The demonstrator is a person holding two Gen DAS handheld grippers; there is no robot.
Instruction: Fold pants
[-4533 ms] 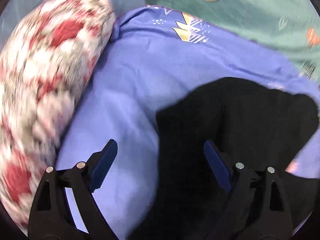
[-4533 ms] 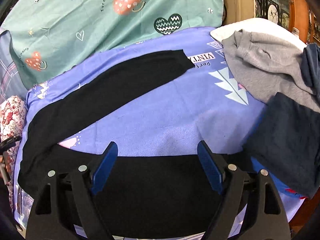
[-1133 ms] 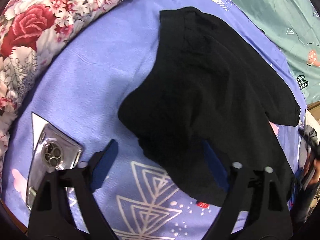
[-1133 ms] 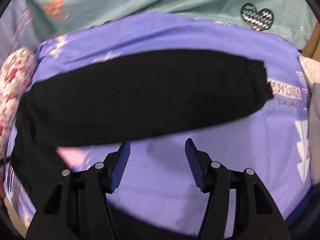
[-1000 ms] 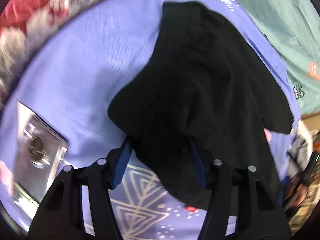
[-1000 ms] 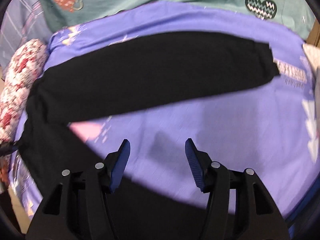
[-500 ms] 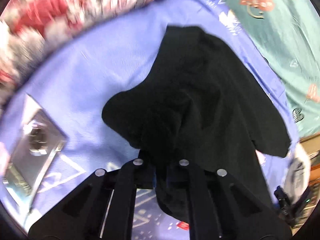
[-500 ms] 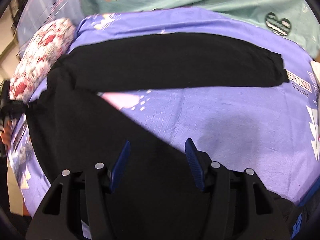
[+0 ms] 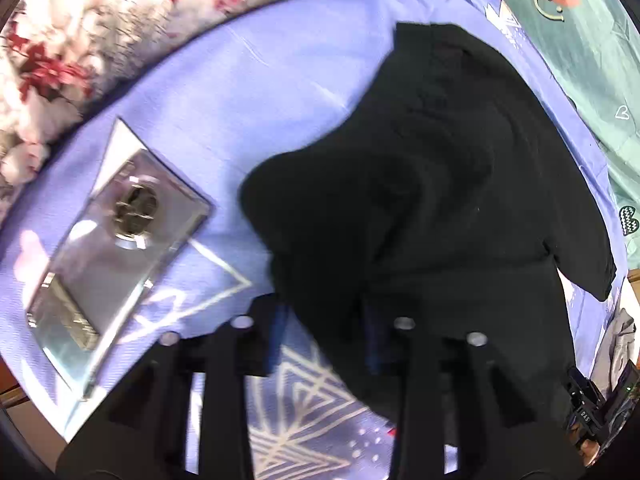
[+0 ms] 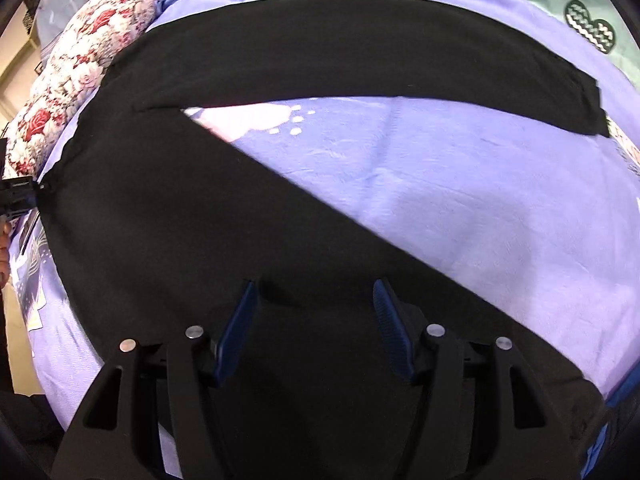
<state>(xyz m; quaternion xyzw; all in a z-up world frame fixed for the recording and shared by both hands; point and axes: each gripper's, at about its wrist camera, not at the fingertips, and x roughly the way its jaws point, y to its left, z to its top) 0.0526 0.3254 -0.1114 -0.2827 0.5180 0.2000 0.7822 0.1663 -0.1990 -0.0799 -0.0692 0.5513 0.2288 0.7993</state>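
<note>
Jaws of the left gripper are being seen partly open, with black cloth of the pants bunched between the blue pads; whether the cloth is being pinched cannot be told. Jaws of the right gripper are being held wide open, nothing between them, the blue pads hovering over black fabric. The pants are being spread on a purple bedsheet. In the right wrist view, one leg is being stretched across the far part of the sheet to a cuff at the right, and the other leg is running diagonally down under the gripper, so a wedge of bare sheet is being left between the two legs. In the left wrist view, the waist end is being seen rumpled and lifted in folds right at the gripper, with the fabric running away to the upper right. The purple bedsheet is being shown with white triangle prints near the gripper. A phone in a clear case is lying camera side up on the sheet, left of the pants and apart from them. A floral pillow is lying along the sheet's far left edge. A green cover with printed hearts is being seen beyond the sheet. The floral pillow is also being seen at upper left in the right wrist view.
</note>
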